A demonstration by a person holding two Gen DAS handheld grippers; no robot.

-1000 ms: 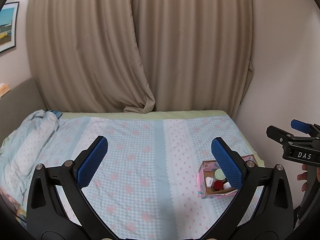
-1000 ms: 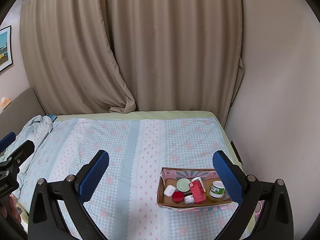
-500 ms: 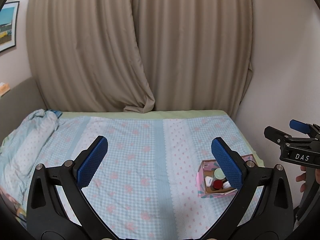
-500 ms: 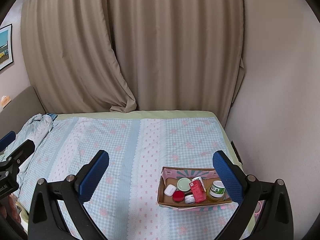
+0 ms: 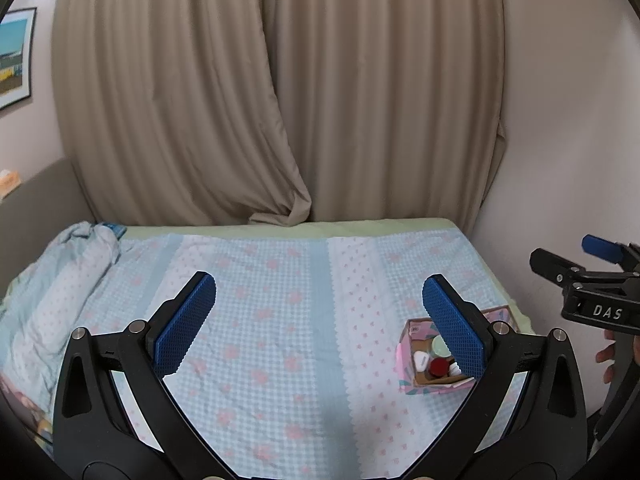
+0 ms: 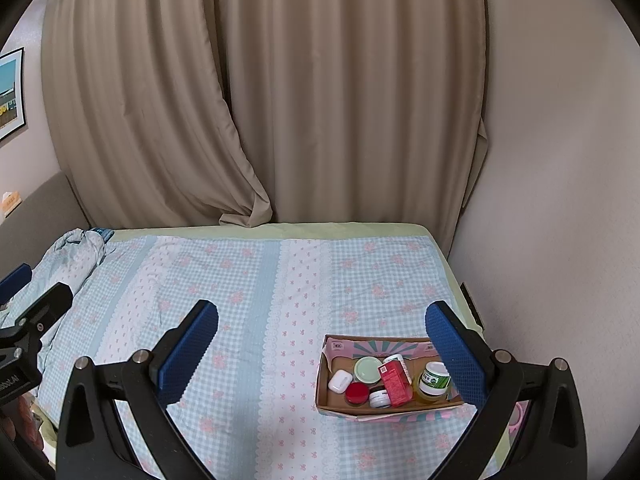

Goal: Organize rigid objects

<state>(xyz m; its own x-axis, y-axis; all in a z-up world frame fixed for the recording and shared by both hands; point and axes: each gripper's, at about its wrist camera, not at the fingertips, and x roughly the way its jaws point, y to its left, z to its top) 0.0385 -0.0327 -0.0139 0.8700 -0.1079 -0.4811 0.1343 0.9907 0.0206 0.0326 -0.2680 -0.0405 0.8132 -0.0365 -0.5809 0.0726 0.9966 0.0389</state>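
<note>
1. I see big tan curtains (image 6: 280,100) hanging behind a bed (image 6: 280,280). They cover most of the back wall.
2. The bed has a blue checked sheet with pink flowers on it. A bunched-up blanket (image 5: 52,292) lies at its left side.
3. My left tool (image 5: 320,320) hangs above the bed. Its two blue pads (image 5: 186,322) are spread wide apart and there is nothing between them.
4. My right tool (image 6: 322,352) also hangs above the bed. Its pads are wide apart too, and it holds nothing.
5. From the left tool's camera, I see the right tool at the far right edge. A few fingers of a hand (image 5: 608,354) show under it.
6. A cardboard box (image 6: 340,400) with a pink pattern sits on the bed, near its right edge and close to me. It is open at the top.
7. All the small hard things are inside this box, packed close together.
8. A red carton (image 6: 396,382) stands tilted in the middle of the box.
9. A jar with a green label (image 6: 434,378) and a white lid stands just right of the carton.
10. A round pale green lid (image 6: 368,370) lies just left of the carton.
11. A small white case (image 6: 340,381) lies at the left end of the box.
12. A little red pot (image 6: 357,393) sits in front of the white case.
13. A tiny white pot (image 6: 379,398) sits between the red pot and the carton.
</note>
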